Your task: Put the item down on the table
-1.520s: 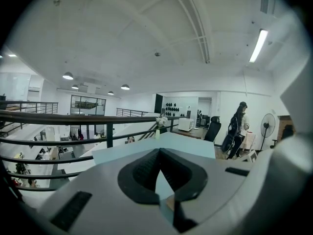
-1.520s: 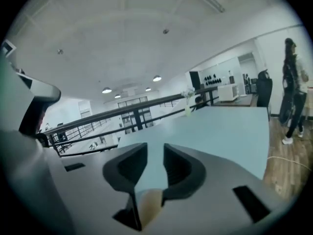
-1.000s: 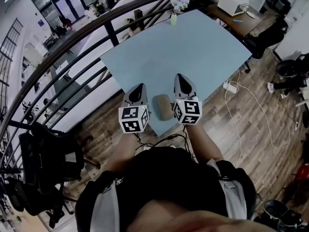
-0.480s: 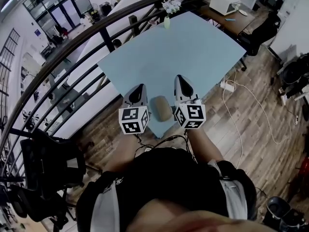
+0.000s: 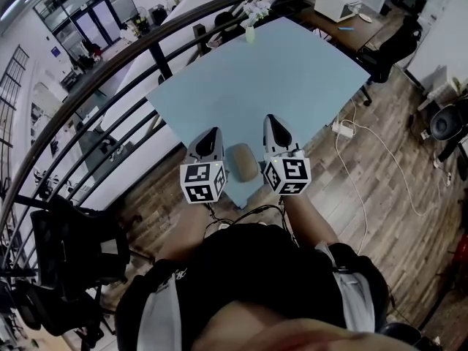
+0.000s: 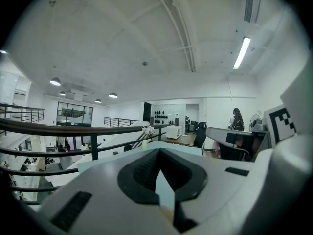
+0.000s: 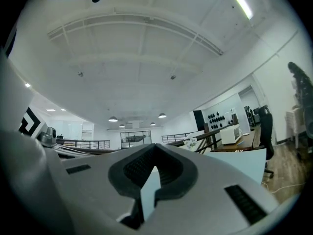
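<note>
A tan, rounded pouch-like item point(image 5: 243, 162) lies on the light blue table point(image 5: 278, 64), close to its near edge. In the head view my left gripper point(image 5: 208, 134) hovers just left of the item and my right gripper point(image 5: 275, 121) just right of it, neither touching it. Both point out over the table. The jaws of the left gripper point(image 6: 160, 168) are shut with nothing between them, only a sliver of table showing through. It is the same with the right gripper point(image 7: 152, 168). The item shows in neither gripper view.
A dark metal railing point(image 5: 146, 50) curves round the table's left and far sides. A small vase of flowers point(image 5: 251, 34) stands at the far table edge. Beyond is a wooden desk with a white appliance point(image 5: 338, 2). A black chair point(image 5: 66, 243) stands at left, and a power strip with cables point(image 5: 351, 134) lies on the wooden floor at right.
The head camera has shifted a little. Both grippers stay shut on either side of the item, which lies still on the table.
</note>
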